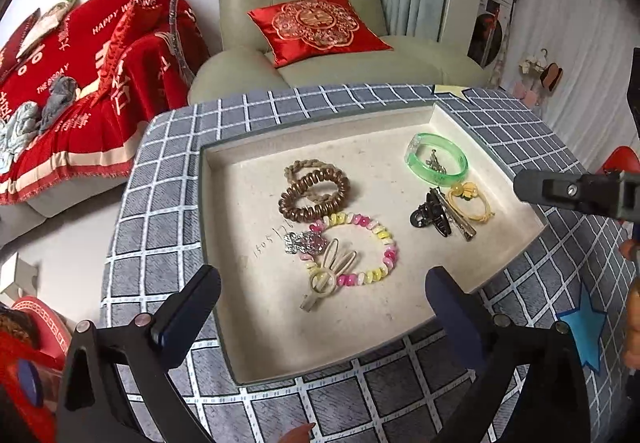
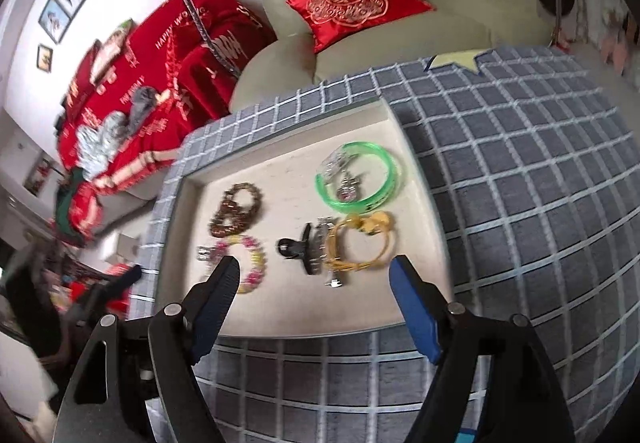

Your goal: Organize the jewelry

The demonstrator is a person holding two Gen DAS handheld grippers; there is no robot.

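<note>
A shallow cream tray point(image 1: 248, 327) point(image 2: 280, 319) lies on a grey checked cloth. It holds brown coil hair ties point(image 1: 314, 192) point(image 2: 236, 209), a pastel bead bracelet point(image 1: 370, 245) point(image 2: 252, 263), a silver brooch point(image 1: 304, 243), a beige rabbit clip point(image 1: 328, 279), a green bangle point(image 1: 437, 159) point(image 2: 358, 175), a black claw clip point(image 1: 430, 217) point(image 2: 298, 249), a silver bar clip point(image 1: 460, 221) and a yellow hair tie point(image 1: 472, 201) point(image 2: 360, 247). My left gripper point(image 1: 322, 297) stands open over the tray's near edge, above the rabbit clip. My right gripper point(image 2: 316, 275) is open too, near the claw clip, holding nothing.
The grey checked cloth point(image 1: 160, 203) point(image 2: 520, 183) covers the table around the tray. A green armchair point(image 1: 320, 3) with a red cushion point(image 1: 316, 27) stands behind it. A red-covered sofa point(image 1: 80, 83) is at the left. A blue star point(image 1: 584, 327) lies on the cloth at the right.
</note>
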